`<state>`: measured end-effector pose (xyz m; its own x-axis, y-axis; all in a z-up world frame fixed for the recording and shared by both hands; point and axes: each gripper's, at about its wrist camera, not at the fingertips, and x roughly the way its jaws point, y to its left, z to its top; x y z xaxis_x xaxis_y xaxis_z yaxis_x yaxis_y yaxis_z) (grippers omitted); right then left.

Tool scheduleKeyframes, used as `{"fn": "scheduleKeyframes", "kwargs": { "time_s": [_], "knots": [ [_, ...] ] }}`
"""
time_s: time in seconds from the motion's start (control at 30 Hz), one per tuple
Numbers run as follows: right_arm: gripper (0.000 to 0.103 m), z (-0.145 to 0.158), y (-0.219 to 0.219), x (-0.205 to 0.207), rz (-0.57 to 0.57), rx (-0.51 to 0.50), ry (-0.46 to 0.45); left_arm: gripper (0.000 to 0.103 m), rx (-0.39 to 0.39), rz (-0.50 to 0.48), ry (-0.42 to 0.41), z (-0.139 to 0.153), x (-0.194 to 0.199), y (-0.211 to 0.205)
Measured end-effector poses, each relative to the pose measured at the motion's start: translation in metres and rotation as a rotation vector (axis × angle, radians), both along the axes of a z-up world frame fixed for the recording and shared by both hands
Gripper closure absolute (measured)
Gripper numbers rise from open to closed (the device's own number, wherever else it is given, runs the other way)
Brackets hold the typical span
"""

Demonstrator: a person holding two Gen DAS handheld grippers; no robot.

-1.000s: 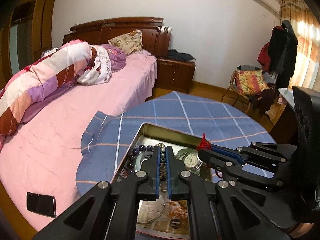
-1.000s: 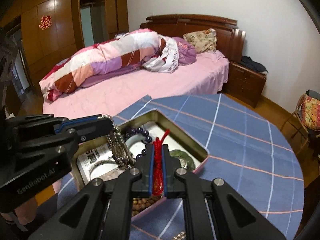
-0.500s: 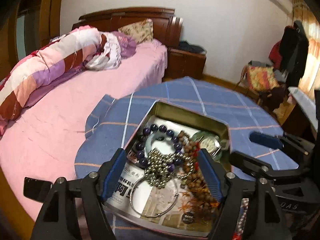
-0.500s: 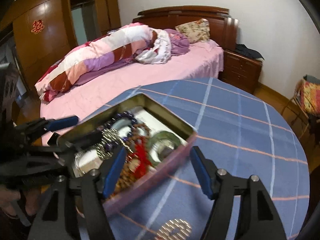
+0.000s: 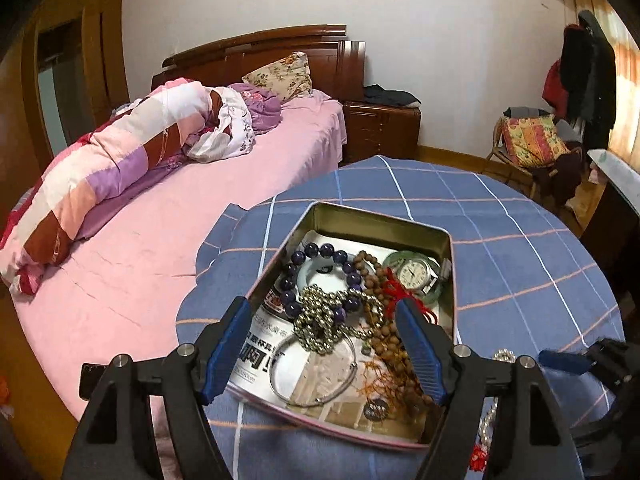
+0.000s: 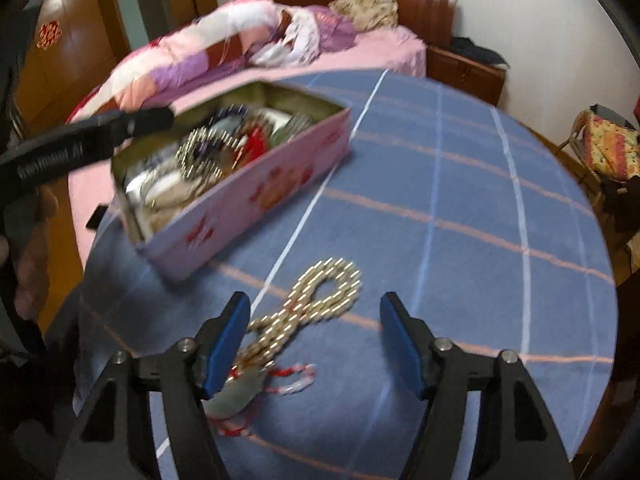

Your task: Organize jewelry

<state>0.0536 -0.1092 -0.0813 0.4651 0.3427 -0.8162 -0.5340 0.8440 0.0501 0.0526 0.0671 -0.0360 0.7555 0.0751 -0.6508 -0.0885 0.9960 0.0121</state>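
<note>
An open pink tin (image 5: pixel 384 222) sits on the blue checked tablecloth, with several pieces in it: a purple bead bracelet (image 5: pixel 298 258), a metal bead chain (image 5: pixel 320 316), brown wooden beads (image 5: pixel 390 340), a watch (image 5: pixel 416 274) and a silver bangle (image 5: pixel 280 380). My left gripper (image 5: pixel 322 312) hangs open over the tin with nothing held. In the blurred right wrist view my right gripper (image 6: pixel 315 308) is beside the tin (image 6: pixel 248 200). It is open and closing, with a gold bead necklace (image 6: pixel 320 296) lying on the cloth between its jaws, untouched. A pendant on red cord (image 6: pixel 244 394) lies by its left finger.
The round table's edge drops off to a pink bed (image 5: pixel 200 208) on the left. A dark phone (image 5: pixel 90 376) lies on the bed near the table. A chair with clothes (image 5: pixel 536 148) stands at the back right. A hand holds the left gripper (image 6: pixel 100 132).
Both grippers went from shut to open. The metal chain and the red cord they held now lie in the tin. My right gripper moved right and down to the gold necklace on the cloth.
</note>
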Motion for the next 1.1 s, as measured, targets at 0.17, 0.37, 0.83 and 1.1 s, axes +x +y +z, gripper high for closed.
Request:
{"fn": "scheduleKeyframes", "kwargs": {
  "time_s": [0.17,0.37,0.83,1.1],
  "knots": [
    [0.089,-0.003,-0.003,0.007,-0.018,-0.012,-0.013,0.029,-0.011,-0.008,0.030,-0.006,-0.001,-0.002],
    [0.095,-0.004,-0.042,0.024,-0.139,-0.043,-0.057,0.029,-0.022,-0.063,0.041,-0.006,-0.003,-0.016],
    [0.095,-0.002,-0.096,0.018,-0.257,-0.070,-0.086,0.029,0.063,-0.274,0.098,-0.026,-0.020,-0.101],
    [0.095,-0.006,-0.094,-0.012,-0.209,-0.098,-0.109,0.029,0.128,-0.248,0.052,-0.023,-0.037,-0.114]
  ]
}}
